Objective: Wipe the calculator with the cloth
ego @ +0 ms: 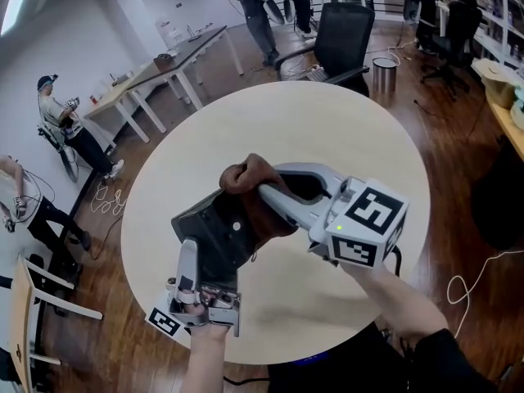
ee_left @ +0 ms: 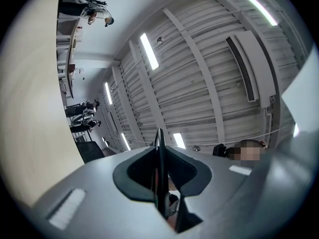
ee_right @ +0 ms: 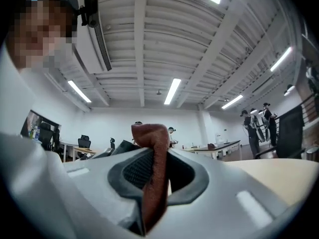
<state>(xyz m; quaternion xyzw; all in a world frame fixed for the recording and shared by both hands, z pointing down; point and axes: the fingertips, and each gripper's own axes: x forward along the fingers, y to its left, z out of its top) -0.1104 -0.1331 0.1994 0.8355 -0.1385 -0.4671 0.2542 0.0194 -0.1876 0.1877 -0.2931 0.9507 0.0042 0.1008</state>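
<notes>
Above the round table [ego: 352,129], my left gripper [ego: 214,256] is shut on a dark calculator [ego: 214,229] and holds it tilted upward. In the left gripper view the calculator [ee_left: 159,173] shows edge-on as a thin dark slab between the jaws. My right gripper [ego: 266,193] is shut on a brown cloth [ego: 255,188], which lies bunched against the calculator's upper part. The right gripper view shows the cloth [ee_right: 153,178] pinched as a folded brown strip between the jaws, with the calculator's dark edge [ee_right: 119,151] just behind it.
The beige round table fills the middle of the head view. A black office chair [ego: 344,35] and a small bin [ego: 384,72] stand beyond its far edge. Long desks [ego: 164,68] and several people are at the left and back.
</notes>
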